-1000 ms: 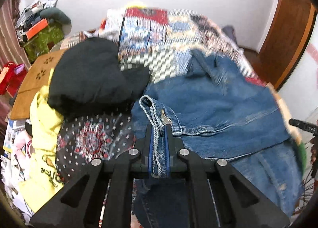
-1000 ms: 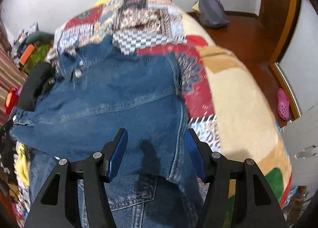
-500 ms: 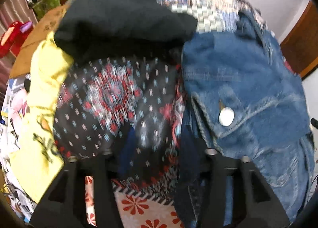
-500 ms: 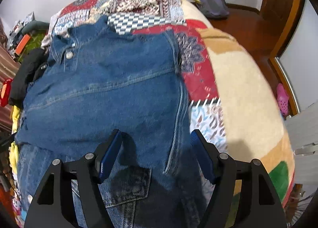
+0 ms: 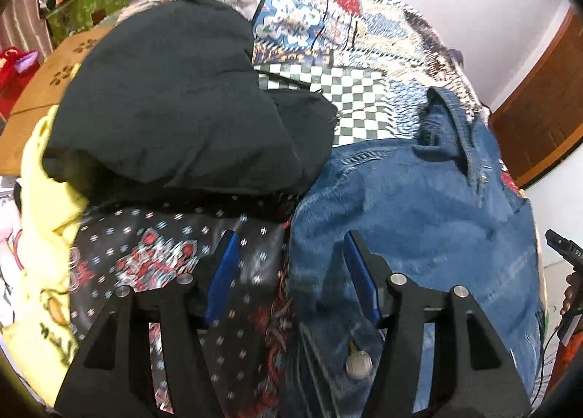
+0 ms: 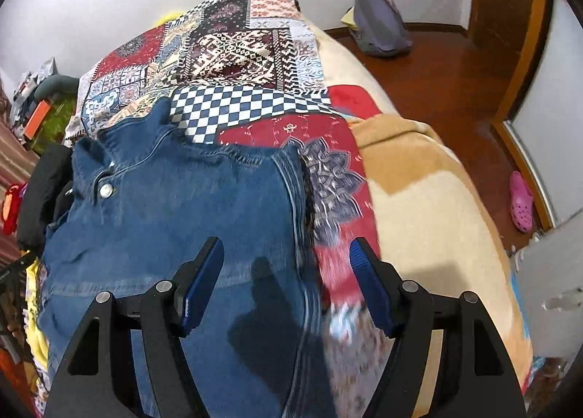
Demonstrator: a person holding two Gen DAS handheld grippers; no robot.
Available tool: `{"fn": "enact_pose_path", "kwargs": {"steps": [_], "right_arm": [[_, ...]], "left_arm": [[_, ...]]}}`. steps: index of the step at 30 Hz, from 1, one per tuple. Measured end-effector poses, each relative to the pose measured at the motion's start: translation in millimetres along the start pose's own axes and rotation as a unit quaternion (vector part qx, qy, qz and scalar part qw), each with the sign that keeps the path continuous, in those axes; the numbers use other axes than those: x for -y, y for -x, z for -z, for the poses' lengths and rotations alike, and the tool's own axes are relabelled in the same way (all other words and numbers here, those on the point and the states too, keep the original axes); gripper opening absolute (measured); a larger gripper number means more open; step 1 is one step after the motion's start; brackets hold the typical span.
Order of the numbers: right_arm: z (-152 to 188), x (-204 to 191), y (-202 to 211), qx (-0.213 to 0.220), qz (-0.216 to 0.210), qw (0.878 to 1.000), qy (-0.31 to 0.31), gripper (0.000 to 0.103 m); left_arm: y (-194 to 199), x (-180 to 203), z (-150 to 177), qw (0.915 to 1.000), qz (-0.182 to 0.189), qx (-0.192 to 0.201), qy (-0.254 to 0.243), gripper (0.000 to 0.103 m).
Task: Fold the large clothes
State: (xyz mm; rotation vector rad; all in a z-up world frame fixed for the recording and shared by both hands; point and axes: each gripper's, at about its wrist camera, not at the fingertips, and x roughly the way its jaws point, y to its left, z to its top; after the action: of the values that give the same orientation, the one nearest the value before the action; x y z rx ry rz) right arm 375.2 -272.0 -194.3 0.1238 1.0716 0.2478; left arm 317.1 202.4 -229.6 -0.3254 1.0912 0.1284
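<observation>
A blue denim jacket [image 5: 419, 206] lies spread on the patchwork bed, collar toward the far wall. My left gripper [image 5: 289, 239] hovers over its left edge, where the denim meets a dark patterned cloth [image 5: 164, 235]. Its jaws are opening, and the blue pads press on nothing. A metal button [image 5: 359, 363] shows below the right finger. In the right wrist view the denim jacket [image 6: 175, 221] fills the left half. My right gripper [image 6: 287, 243] stands open above the jacket's right side seam, touching nothing.
A black garment [image 5: 175, 97] and a yellow one [image 5: 40, 235] are heaped left of the jacket. A patchwork quilt [image 6: 237, 50] and beige blanket [image 6: 430, 206] cover the bed. On the wooden floor to the right lie a grey backpack [image 6: 382, 20] and a pink shoe [image 6: 521, 201].
The left gripper let go of the denim edge it pinched, opened, and dropped lower over the jacket's left edge. The right gripper opened wider and shifted right to the side seam.
</observation>
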Motion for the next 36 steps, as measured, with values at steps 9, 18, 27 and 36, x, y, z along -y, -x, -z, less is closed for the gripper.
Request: {"fn": "enact_pose_path", "kwargs": {"steps": [9,18,27,36], "right_arm": [[-30,5,-63,-0.033,-0.021,0.999,-0.007,0.060],[-40,0,-66,-0.021,-0.041,0.999,-0.008,0.018],[-59,-2,0,0.050,-0.046,0.997,0.022,0.017],[-102,5,15,0.085,0.001,0.996,0.026,0.017]], "left_arm": [[-54,-1,-17,0.9987,0.033,-0.033,0.019,0.058],[-58,3,-16,0.9935,0.095,-0.034,0.053,0.018],[16,56,-37,0.9953,0.087,0.031,-0.028,0.007],[20,89,-96,0.9925,0.090,0.069,-0.044,0.007]]}}
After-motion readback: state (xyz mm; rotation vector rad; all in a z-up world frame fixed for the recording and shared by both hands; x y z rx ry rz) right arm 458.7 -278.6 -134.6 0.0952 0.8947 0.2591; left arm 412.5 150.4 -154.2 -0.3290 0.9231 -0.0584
